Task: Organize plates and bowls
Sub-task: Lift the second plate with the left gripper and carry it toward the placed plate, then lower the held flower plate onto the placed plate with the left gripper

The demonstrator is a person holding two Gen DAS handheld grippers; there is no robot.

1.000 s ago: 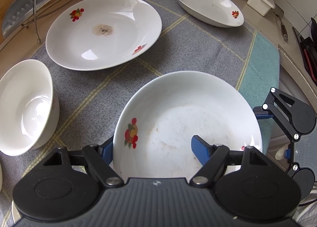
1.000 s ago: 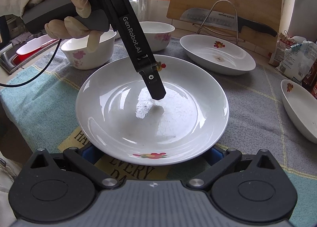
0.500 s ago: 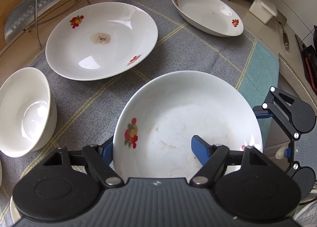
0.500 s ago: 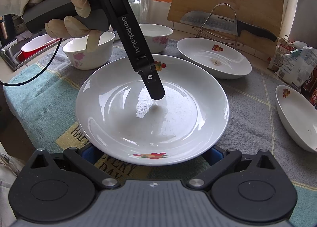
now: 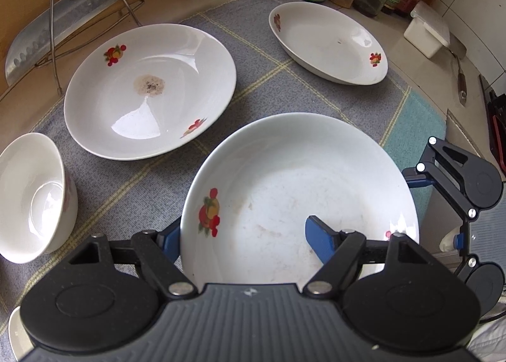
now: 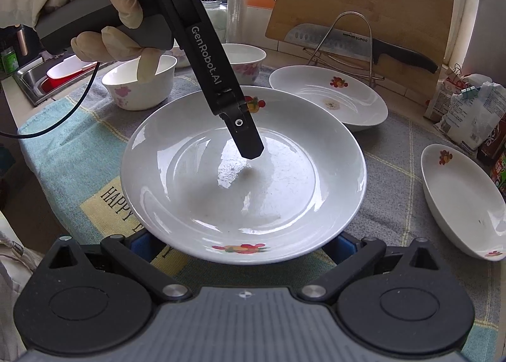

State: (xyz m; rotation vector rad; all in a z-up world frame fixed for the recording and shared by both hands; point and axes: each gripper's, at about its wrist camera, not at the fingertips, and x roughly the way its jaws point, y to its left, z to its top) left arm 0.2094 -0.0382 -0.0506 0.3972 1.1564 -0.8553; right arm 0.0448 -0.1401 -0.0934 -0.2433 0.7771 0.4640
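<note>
A white plate point(image 5: 300, 191) with red fruit prints hangs above the grey cloth, held from two sides. My left gripper point(image 5: 245, 235) is shut on its near wall, one blue pad inside the dish and the other outside under the rim. From the right wrist view its black finger point(image 6: 243, 131) reaches down into the plate point(image 6: 196, 210). My right gripper point(image 6: 243, 245) clamps the plate from below its near rim, which hides both fingertips. In the left wrist view the right gripper point(image 5: 449, 185) shows at the plate's right edge.
On the cloth point(image 5: 284, 90) lie a stained plate point(image 5: 151, 90), a second plate point(image 5: 329, 42) and a bowl point(image 5: 28, 197). Two bowls point(image 6: 139, 83) stand behind a gloved hand point(image 6: 104, 14). A cleaver on a wire rack point(image 6: 344, 42), a cutting board and jars line the back.
Both grippers have carried the plate up and a little across the cloth. The dishes on the cloth have slid in both views. Neither grip has changed.
</note>
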